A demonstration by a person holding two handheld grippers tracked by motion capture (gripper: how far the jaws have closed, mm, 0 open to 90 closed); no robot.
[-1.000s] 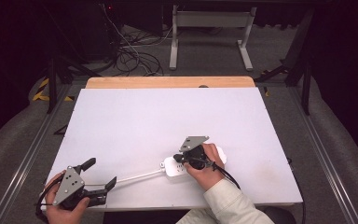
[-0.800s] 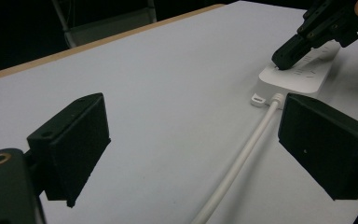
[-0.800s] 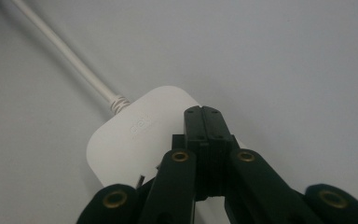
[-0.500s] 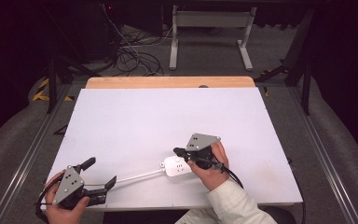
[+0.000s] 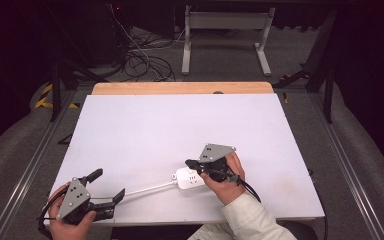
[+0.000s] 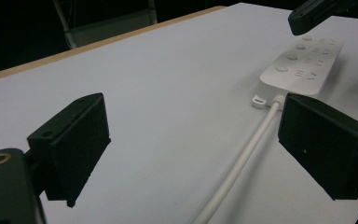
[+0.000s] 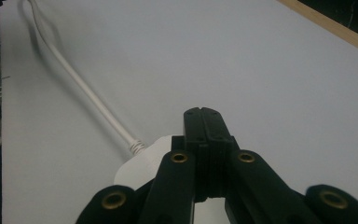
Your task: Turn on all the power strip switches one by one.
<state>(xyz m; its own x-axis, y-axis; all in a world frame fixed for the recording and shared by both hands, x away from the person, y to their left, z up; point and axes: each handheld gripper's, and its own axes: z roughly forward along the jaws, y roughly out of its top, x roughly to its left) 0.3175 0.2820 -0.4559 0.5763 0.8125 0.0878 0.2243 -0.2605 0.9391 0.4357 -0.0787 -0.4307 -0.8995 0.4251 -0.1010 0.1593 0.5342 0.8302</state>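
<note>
A white power strip (image 5: 190, 178) lies on the table (image 5: 180, 130), near its front edge. Its cord (image 5: 147, 189) runs left from the strip, passing between the wide-open left tongs (image 5: 107, 186) without touching them. Right tongs (image 5: 190, 163) clenched tight on nothing, hovering just above the strip's top.
</note>
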